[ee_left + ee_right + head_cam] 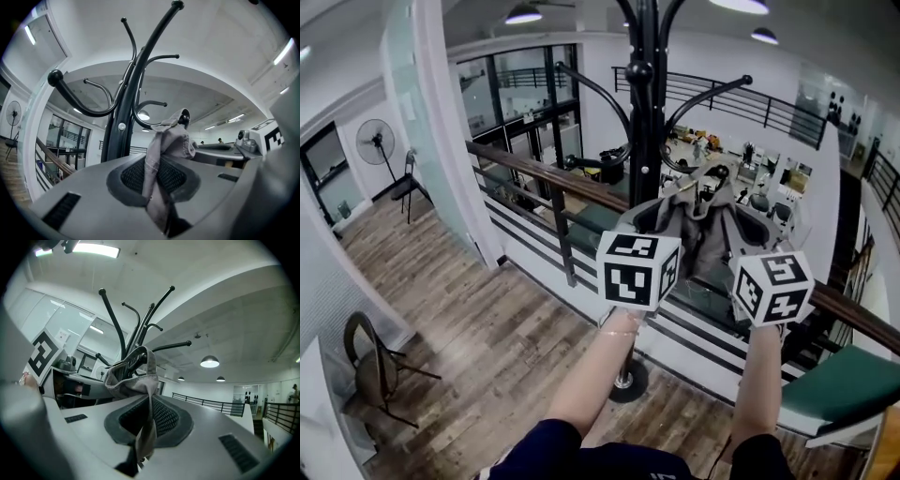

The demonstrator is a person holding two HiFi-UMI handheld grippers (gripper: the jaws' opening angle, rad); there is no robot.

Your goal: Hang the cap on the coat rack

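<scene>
Grey cap (698, 225), soft and crumpled, is up at the black rack (647, 112), its top edge right against the knob of a lower hook. Left gripper (157, 187) and right gripper (146, 425) each clamp a fold of it. The rack stands upright, hooks curving upward.

Floor fan (375, 139), wooden railing (544, 176), chair (367, 367), green bench (848, 384)

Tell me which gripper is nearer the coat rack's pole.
Left. The left gripper, shut on the cap, sits directly in front of the pole; the right gripper, also shut on the cap, is off to the pole's right.
</scene>
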